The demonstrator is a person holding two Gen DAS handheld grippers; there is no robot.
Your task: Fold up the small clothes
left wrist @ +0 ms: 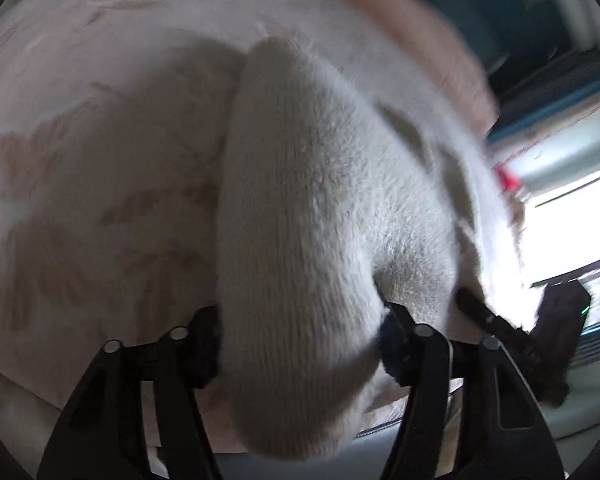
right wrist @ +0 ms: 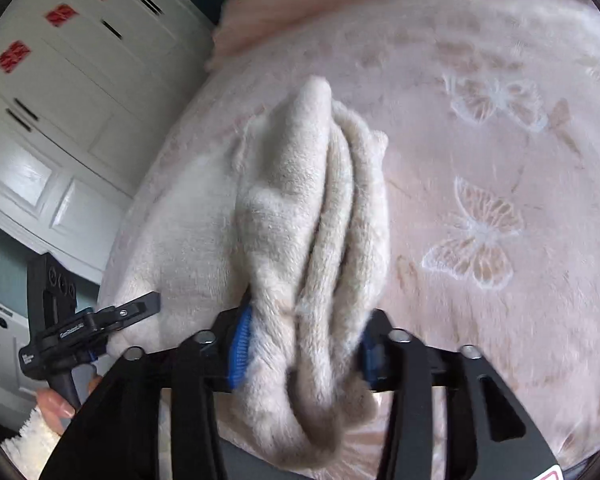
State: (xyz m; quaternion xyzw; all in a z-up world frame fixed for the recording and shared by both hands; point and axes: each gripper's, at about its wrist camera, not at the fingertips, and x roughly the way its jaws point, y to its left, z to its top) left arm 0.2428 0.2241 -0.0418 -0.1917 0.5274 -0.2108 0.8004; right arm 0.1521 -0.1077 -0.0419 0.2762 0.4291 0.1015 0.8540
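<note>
- Nearest your right lens, a bunched end of the cream fleece garment fills the right gripper; its jaws are clamped on several gathered layers, blue pads pressed into the pile on both sides.
- In the left wrist view, the left gripper holds another thick fold of the same garment; the jaws stand fairly wide apart but are filled by cloth, so treat them as closed on it.
- The garment hangs between your two grips, above or just touching the pink butterfly-patterned blanket on the bed; I cannot tell whether it touches.
- Your left gripper also shows at the lower left of the right view, near the garment's far edge, so your hands are close together.
- My read is that you are mid-fold, carrying one part over another.
- To do this well, draw the grippers apart just enough to take out the slack, then lower the cloth flat onto the blanket with the edges lined up.
- The fleece looks thick and springy, so it will likely bulge at the crease; press it down before you let go.
- Release one side at a time, so the fold does not spring open.
</note>
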